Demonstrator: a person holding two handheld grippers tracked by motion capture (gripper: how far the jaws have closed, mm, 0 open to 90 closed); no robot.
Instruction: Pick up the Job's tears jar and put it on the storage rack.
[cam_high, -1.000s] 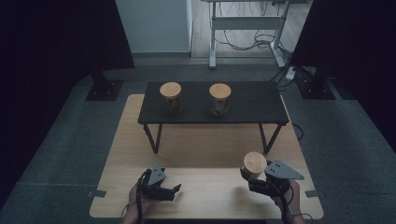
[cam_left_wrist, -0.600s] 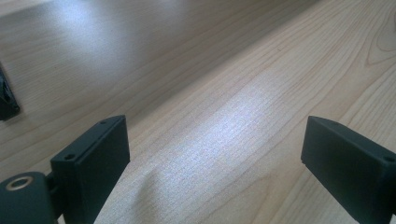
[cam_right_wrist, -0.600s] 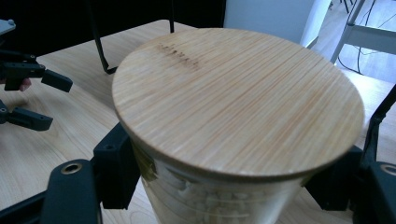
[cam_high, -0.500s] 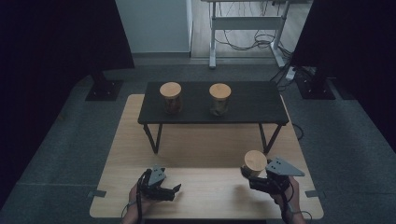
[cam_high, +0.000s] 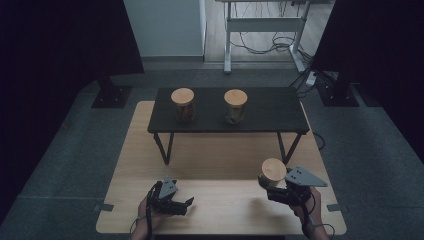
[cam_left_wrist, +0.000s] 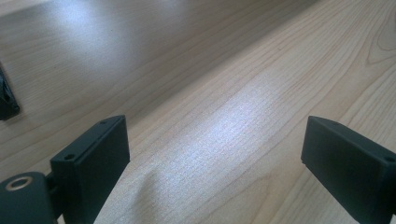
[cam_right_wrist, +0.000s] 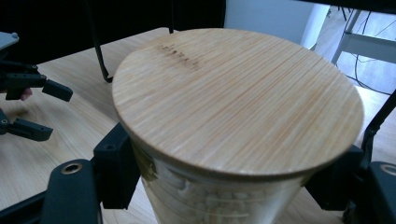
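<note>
Glass jar (cam_high: 272, 176) with a round bamboo lid (cam_right_wrist: 238, 98), upright at the near right of the pale wooden floor board (cam_high: 220, 155), just in front of the black bench (cam_high: 270, 107). Pale, small pieces visible through the glass below the lid in the right gripper view. Clamped on the jar's glass body just under the lid by the right tool (cam_high: 270, 187), one black pad pressed against each side; whether the jar's base rests on the board or hangs just above it, impossible to tell. Grey three-cornered plate on top of that tool, pointing to the right in the high view, with the person's right hand (cam_high: 306, 202) behind it. Left tool (cam_high: 181, 206) well apart from the jar, at the near left of the same board, low over the wood in the person's left hand (cam_high: 150, 215); pads wide apart with nothing but bare wood grain between them. Farther back, on the bench, two more jars with bamboo lids: a left bench jar (cam_high: 182, 104) with orange-brown contents and a right bench jar (cam_high: 235, 105) with paler contents, standing side by side but apart. Beyond the bench, grey carpet (cam_high: 65, 150) and a white desk frame (cam_high: 262, 30) with loose cables beneath.
</note>
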